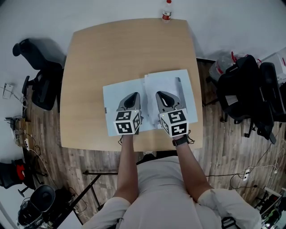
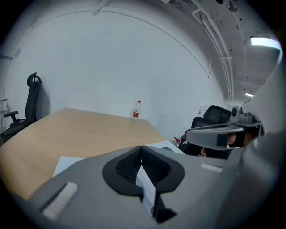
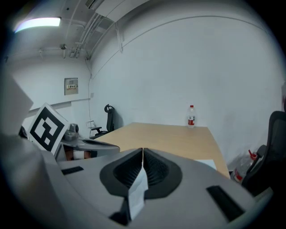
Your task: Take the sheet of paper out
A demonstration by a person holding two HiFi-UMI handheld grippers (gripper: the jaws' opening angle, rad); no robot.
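Left gripper (image 1: pixel 135 95) and right gripper (image 1: pixel 160 94) are both sitting clenched shut over the light wooden table (image 1: pixel 111 49)'s near edge. The flat white sheet of paper (image 1: pixel 169 80) is lying there too, so I'm guessing the pull-out isn't happening yet.

Pale-wood table (image 1: pixel 111 53), white paper (image 1: pixel 169 80), grey left tool (image 1: pixel 135 95) and right tool (image 1: pixel 159 93), black-and-white marker cubes (image 1: pixel 128 122).

A light wooden table (image 1: pixel 111 58) is standing on a wood-plank floor (image 1: pixel 228 147). A clear bottle (image 1: pixel 166 10) with a red label is standing upright at the table's far edge (nearer the right corner than the left). A black office chair (image 1: pixel 39 76) is sitting just off the table's left side. A cluster of black chairs and bags (image 1: pixel 250 89) is crowding the right side, where white cables (image 1: pixel 254 170) are trailing across the planks. A ceiling light (image 3: pixel 38 22) is glowing overhead.
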